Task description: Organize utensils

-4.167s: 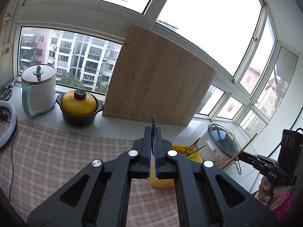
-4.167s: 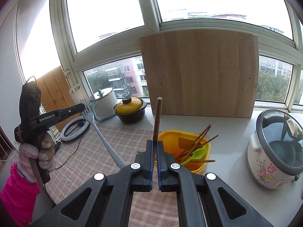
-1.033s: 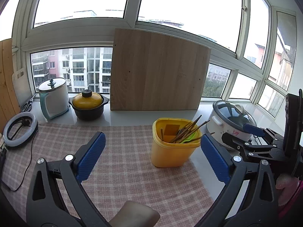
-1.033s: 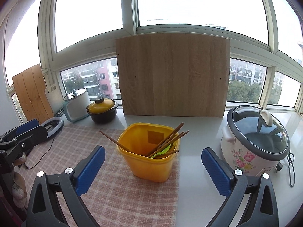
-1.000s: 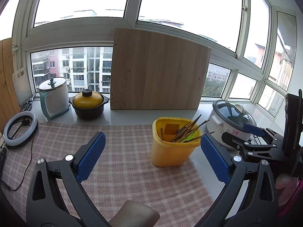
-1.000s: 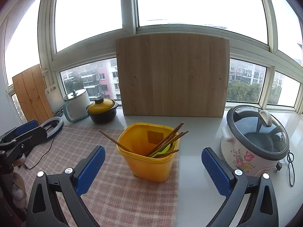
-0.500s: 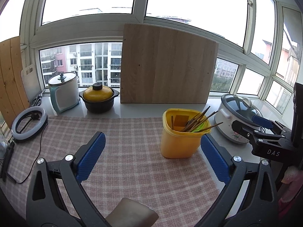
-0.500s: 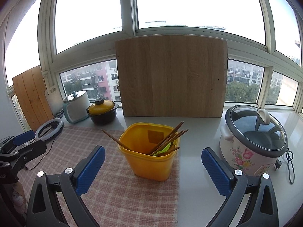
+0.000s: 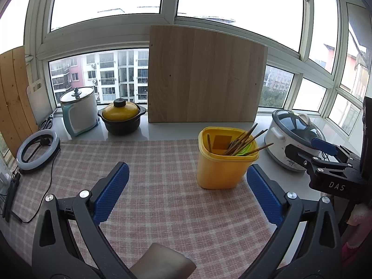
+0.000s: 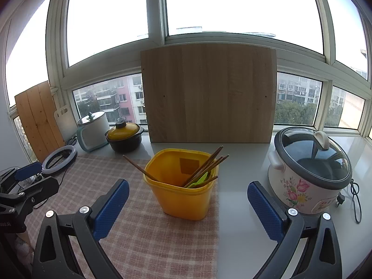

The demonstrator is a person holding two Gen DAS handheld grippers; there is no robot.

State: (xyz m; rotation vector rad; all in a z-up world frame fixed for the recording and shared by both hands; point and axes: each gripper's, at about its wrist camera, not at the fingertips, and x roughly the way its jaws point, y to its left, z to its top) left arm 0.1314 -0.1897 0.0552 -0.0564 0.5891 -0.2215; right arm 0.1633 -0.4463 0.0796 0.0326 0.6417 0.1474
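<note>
left hand-held gripper wide open, empty, right hand-held gripper likewise

The lower ends of the chopsticks and most of the green spoon are sinking out of sight inside the yellow bin. The right gripper is running off the right edge of the left wrist view, its jaws hidden. The scissors at far left are showing too small to make out.
</note>
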